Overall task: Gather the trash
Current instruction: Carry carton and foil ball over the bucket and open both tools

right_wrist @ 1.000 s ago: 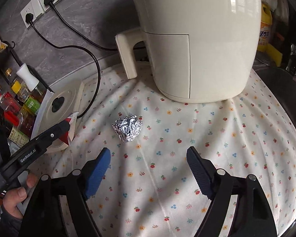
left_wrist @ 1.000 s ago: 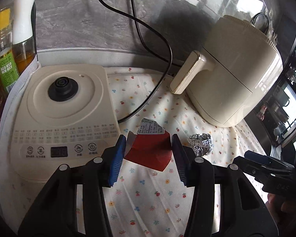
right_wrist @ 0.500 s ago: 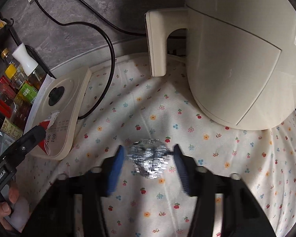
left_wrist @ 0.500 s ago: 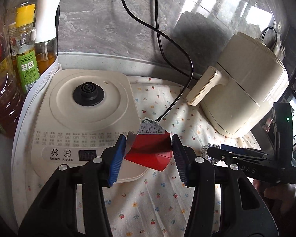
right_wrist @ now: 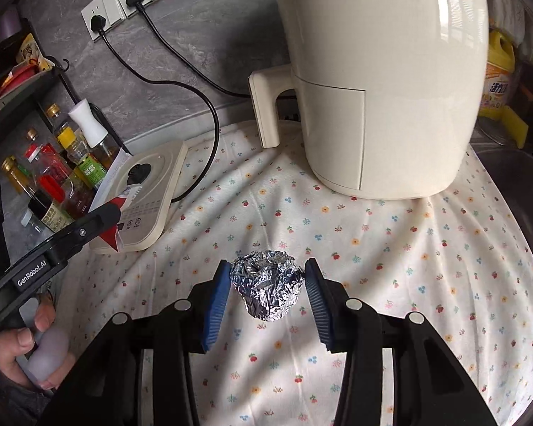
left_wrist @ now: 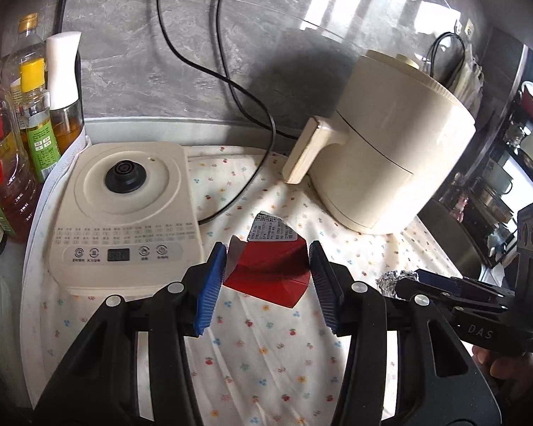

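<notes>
A crumpled red packet [left_wrist: 270, 273] with a white printed label hangs above the flowered cloth, and my left gripper [left_wrist: 267, 248] is shut on it. The right wrist view also catches this packet [right_wrist: 113, 227] by the left gripper's black finger, over the cooker base. A ball of crumpled foil [right_wrist: 266, 291] sits between the blue pads of my right gripper [right_wrist: 268, 266], which is shut on it, a little above the cloth. In the left wrist view the foil ball [left_wrist: 391, 280] shows at the tip of the right gripper [left_wrist: 430, 284], low on the right.
A cream air fryer [right_wrist: 373, 88] stands at the back on the flowered cloth [right_wrist: 408, 284]. A flat cream cooker base [left_wrist: 124, 213] lies at the left, beside several oil and sauce bottles [left_wrist: 35, 124]. Black cords [left_wrist: 238, 92] run to wall sockets [right_wrist: 124, 3]. A hand [right_wrist: 35, 348] holds the left grip.
The right gripper's jaws came in around the foil ball on the cloth, shut on it and lifted it. The left gripper drew back and rose, keeping the red packet.
</notes>
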`<state>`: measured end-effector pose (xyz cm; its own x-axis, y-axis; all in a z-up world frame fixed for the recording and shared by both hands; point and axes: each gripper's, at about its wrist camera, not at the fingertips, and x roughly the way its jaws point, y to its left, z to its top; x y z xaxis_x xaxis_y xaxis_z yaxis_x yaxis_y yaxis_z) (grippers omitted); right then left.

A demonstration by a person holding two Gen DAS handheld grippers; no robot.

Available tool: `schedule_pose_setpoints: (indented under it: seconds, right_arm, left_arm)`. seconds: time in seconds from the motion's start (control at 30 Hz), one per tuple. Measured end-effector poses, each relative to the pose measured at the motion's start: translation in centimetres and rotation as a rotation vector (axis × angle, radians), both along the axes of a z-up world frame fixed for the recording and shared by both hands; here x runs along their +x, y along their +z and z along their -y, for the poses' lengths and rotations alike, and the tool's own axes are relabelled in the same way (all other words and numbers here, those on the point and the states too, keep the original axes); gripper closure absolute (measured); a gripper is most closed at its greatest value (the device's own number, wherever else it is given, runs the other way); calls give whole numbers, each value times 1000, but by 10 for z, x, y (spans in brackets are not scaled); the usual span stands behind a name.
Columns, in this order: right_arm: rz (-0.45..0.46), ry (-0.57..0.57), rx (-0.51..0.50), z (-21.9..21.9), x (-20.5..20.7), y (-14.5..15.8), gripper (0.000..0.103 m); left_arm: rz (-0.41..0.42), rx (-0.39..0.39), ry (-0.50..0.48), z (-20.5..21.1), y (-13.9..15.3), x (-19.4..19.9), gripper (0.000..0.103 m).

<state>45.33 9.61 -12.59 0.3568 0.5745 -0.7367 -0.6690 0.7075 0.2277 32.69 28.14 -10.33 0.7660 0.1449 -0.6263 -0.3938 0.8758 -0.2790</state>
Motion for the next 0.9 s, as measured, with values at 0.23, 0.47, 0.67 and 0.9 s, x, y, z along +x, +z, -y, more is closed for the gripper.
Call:
schedule_pose_setpoints:
  seconds: [0.23, 0.47, 0.67, 0.9]
  right_arm:
    - [20, -72, 49, 81, -20, 12, 61]
    - [40, -152, 63, 177, -48, 22, 61]
    - [61, -232, 39, 261, -76, 21, 61]
    - [31, -329, 48, 347, -102, 10, 61]
  left_arm:
    - [1, 22, -93, 71, 9, 2, 55]
    - [-3, 18, -193, 160, 10, 1, 55]
    - [-19, 5, -294, 242, 5, -4, 55]
    - [-51, 19, -404, 322, -2, -16, 55]
